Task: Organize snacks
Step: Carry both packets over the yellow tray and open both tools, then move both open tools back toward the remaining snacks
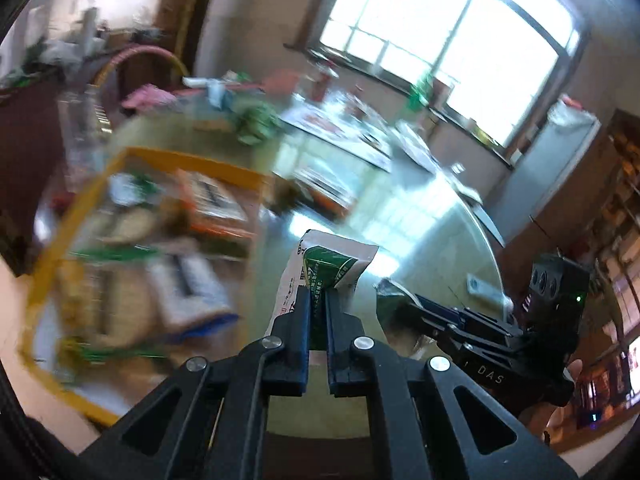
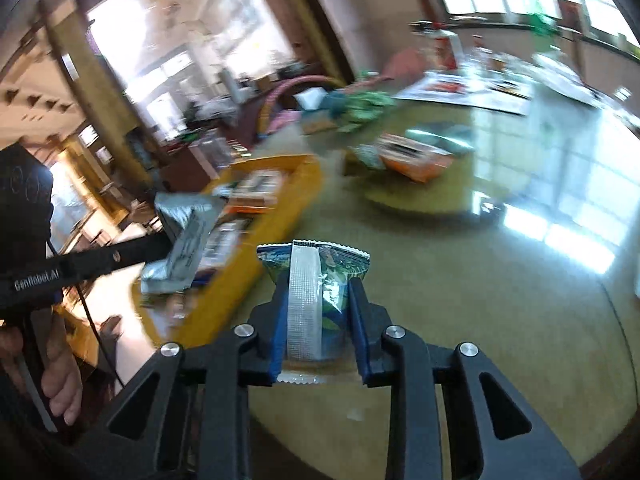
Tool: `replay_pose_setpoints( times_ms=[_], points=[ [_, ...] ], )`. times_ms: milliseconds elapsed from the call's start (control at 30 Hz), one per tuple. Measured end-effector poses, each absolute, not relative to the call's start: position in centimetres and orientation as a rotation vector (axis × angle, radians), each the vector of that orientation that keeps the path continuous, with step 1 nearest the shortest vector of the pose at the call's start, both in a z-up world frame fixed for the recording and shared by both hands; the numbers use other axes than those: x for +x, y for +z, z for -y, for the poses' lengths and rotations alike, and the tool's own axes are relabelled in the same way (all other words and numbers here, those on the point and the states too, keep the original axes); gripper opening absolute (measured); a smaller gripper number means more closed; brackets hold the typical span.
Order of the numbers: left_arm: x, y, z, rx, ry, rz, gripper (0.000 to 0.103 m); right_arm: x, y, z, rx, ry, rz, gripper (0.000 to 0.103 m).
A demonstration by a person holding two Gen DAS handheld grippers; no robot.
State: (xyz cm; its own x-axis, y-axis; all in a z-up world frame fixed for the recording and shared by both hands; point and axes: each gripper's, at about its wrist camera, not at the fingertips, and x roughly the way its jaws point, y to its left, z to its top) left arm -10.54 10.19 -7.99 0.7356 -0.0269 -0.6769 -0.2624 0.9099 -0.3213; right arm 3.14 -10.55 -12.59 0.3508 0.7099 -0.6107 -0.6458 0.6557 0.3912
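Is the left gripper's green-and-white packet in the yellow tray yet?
Not yet. The left gripper holds the green-and-white packet above the table, right of the yellow tray.

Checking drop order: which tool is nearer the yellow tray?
Left. The left tool, clamping a green-white packet, is at the yellow tray; the right tool, holding a blue-green packet, sits beside it over the table.

Tray (image 1: 192, 162) on table (image 1: 420, 216), left; packets (image 1: 188, 284) inside.

Black tongs (image 2: 318, 312) with blue pads (image 2: 279, 332), silver screws (image 2: 244, 330), white "GenRobot.AI" lettering (image 2: 36, 273).
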Motion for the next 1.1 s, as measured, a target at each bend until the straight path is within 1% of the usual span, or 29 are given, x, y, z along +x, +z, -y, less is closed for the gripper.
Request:
replay_pose_setpoints(
  times_ms=[133, 400, 567, 633, 667, 700, 767, 833, 867, 900, 933, 967, 1033, 1100],
  points=[
    [-12.1, -7.6, -14.7, -0.427, 0.265, -0.709, 0.003, 3.4, -11.9, 5.1, 0.047, 0.975, -0.851, 0.029],
    [-11.5, -11.3, -20.2, -0.43, 0.406, -0.77, 0.003, 5.3, -12.4, -6.3, -0.041, 1.065, -0.912, 0.029],
    [-11.2, -13.2, -21.6, -0.434, 0.409, -0.81, 0.003, 5.9, -13.9, -9.3, -0.068, 1.055, -0.944, 0.029],
    [-11.3, -13.5, -21.6, -0.447, 0.382, -0.82, 0.005, 5.6, -14.1, -9.5, -0.08, 1.055, -0.934, 0.029],
    [-11.2, -13.7, -21.6, -0.445, 0.378, -0.829, 0.006, 5.4, -14.2, -9.8, -0.092, 1.053, -0.93, 0.033],
    [-11.1, -13.9, -21.4, -0.445, 0.372, -0.84, 0.007, 5.3, -14.4, -10.1, -0.107, 1.046, -0.929, 0.04],
    [-10.8, -14.3, -21.4, -0.451, 0.358, -0.872, 0.022, 5.3, -14.7, -10.2, -0.118, 1.028, -0.937, 0.049],
    [-11.3, -14.0, -21.1, -0.452, 0.359, -0.85, 0.061, 5.4, -14.7, -9.6, -0.084, 1.033, -0.948, 0.053],
    [-11.8, -13.6, -20.9, -0.457, 0.365, -0.824, 0.068, 5.4, -14.3, -9.0, -0.057, 1.047, -0.948, 0.056],
    [-12.3, -13.3, -20.7, -0.463, 0.37, -0.798, 0.078, 5.3, -14.0, -8.5, -0.039, 1.057, -0.942, 0.061],
    [-12.7, -12.9, -20.6, -0.468, 0.377, -0.77, 0.081, 5.2, -13.5, -7.6, -0.015, 1.066, -0.928, 0.065],
    [-13.1, -12.5, -20.3, -0.468, 0.395, -0.747, 0.081, 5.1, -13.1, -6.8, 0.001, 1.07, -0.916, 0.071],
    [-13.1, -12.1, -19.9, -0.453, 0.428, -0.746, 0.081, 4.9, -12.1, -4.5, 0.039, 1.076, -0.89, 0.073],
    [-13.2, -11.5, -19.0, -0.432, 0.451, -0.734, 0.081, 4.8, -11.4, -2.6, 0.065, 1.082, -0.879, 0.078]
  ],
)
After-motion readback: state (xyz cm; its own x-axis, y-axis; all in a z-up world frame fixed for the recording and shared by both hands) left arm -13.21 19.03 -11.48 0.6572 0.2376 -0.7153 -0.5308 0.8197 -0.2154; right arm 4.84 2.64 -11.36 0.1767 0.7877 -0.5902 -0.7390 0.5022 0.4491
